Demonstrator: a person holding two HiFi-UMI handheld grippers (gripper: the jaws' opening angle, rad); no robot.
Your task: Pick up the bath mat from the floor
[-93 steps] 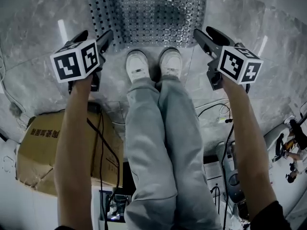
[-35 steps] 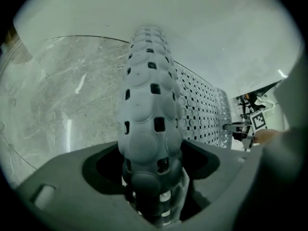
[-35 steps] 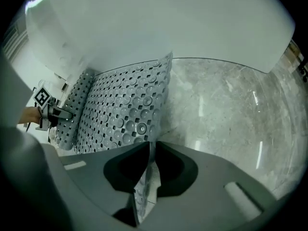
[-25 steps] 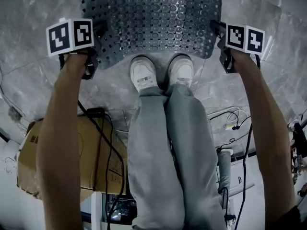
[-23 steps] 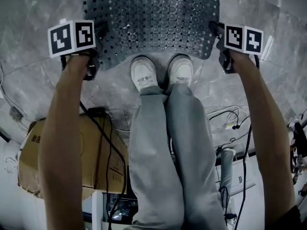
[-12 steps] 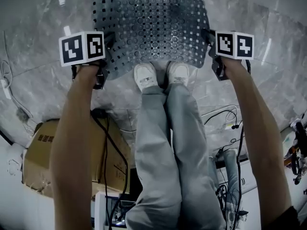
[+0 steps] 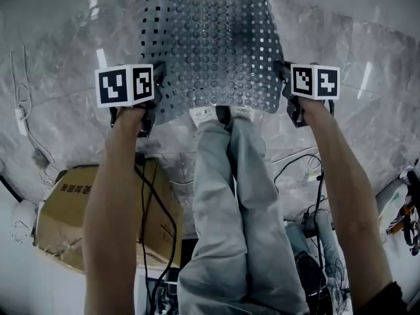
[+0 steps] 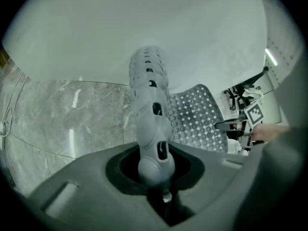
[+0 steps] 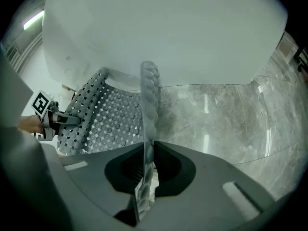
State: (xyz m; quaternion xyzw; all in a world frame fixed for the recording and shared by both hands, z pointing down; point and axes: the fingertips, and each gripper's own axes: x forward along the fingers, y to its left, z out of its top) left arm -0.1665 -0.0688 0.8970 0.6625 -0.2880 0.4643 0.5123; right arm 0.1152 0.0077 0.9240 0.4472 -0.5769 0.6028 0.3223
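The grey perforated bath mat [image 7: 210, 51] hangs lifted by its two near corners, and its near edge covers most of the person's white shoes [image 7: 216, 113]. My left gripper [image 7: 155, 89] is shut on the mat's left corner. My right gripper [image 7: 284, 87] is shut on the right corner. In the left gripper view the bumpy mat edge [image 8: 151, 119] rises out of the left gripper [image 8: 161, 174], with the right gripper [image 8: 240, 124] across the sheet. The right gripper view shows the thin mat edge [image 9: 148, 100] pinched in the right gripper [image 9: 147, 160].
Grey marble floor [image 7: 65, 64] lies all around. A cardboard box [image 7: 72, 215] sits behind at the left. Cables [image 7: 295, 163] trail at the right, and another cable [image 7: 23, 110] at the far left. The person's legs [image 7: 230, 195] stand between my arms. A white wall [image 8: 144, 23] lies ahead.
Both grippers have come up together with the mat in them. The mat's near edge now hides the shoes, and its far end has come into view.
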